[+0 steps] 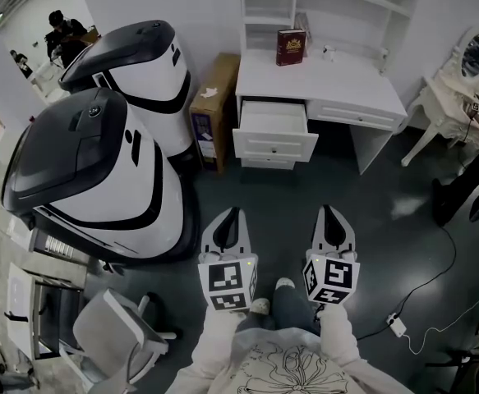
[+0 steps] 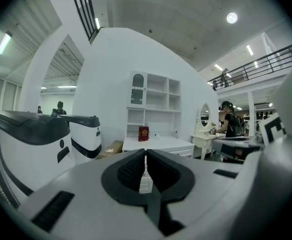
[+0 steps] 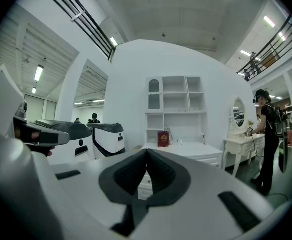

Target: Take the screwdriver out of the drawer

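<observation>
the screwdriver is too small to make out in any view; the drawer (image 1: 270, 120) of the white table (image 1: 338, 87) stands pulled open on the table's left side, well ahead of the person. a red book (image 1: 290, 46) stands upright at the back of the tabletop. a cardboard box (image 1: 213, 109) leans just beside the table's left end, and two large white-and-black machines (image 1: 99, 171) stand further left. over the dark floor (image 1: 387, 220), the left hand-held gripper (image 1: 232, 213) and the right hand-held gripper (image 1: 329, 212) point level toward the table, side by side, each with jaws pressed together on nothing.
</observation>
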The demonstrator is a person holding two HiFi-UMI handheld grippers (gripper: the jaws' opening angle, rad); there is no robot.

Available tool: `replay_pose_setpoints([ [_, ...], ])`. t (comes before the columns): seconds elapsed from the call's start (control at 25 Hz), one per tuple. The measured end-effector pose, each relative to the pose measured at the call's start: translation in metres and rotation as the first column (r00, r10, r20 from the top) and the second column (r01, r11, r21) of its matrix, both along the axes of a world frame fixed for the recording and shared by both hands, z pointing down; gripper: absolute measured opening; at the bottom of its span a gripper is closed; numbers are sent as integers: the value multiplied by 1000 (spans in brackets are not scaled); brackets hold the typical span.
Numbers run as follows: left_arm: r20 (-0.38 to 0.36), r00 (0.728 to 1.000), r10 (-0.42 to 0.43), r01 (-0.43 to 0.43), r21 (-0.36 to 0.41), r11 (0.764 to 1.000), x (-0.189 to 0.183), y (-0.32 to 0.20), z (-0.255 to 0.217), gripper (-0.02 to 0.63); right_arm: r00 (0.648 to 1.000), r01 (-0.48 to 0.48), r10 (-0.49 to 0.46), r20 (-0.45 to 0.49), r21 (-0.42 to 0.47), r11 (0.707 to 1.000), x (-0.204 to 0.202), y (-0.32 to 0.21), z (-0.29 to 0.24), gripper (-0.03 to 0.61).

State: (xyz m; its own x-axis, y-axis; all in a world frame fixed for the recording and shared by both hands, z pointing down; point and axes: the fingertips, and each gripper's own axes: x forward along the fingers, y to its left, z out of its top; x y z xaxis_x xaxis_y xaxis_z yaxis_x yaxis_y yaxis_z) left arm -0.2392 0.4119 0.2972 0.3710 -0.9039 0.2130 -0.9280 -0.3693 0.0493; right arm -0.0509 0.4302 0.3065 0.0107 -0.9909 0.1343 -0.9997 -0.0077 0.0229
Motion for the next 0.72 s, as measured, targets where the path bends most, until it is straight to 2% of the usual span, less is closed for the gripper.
replay_pose_setpoints([
  [0.36,2,1000,-30,30,-26,999,3,-32,12,14,1000,20,-20,7,-24,1000,7,-36,12,3],
  [0.72,11,997,-79,79,-24,997,18,-100,15,14,998,65,-65,7,-9,998,24,-118,11,3],
])
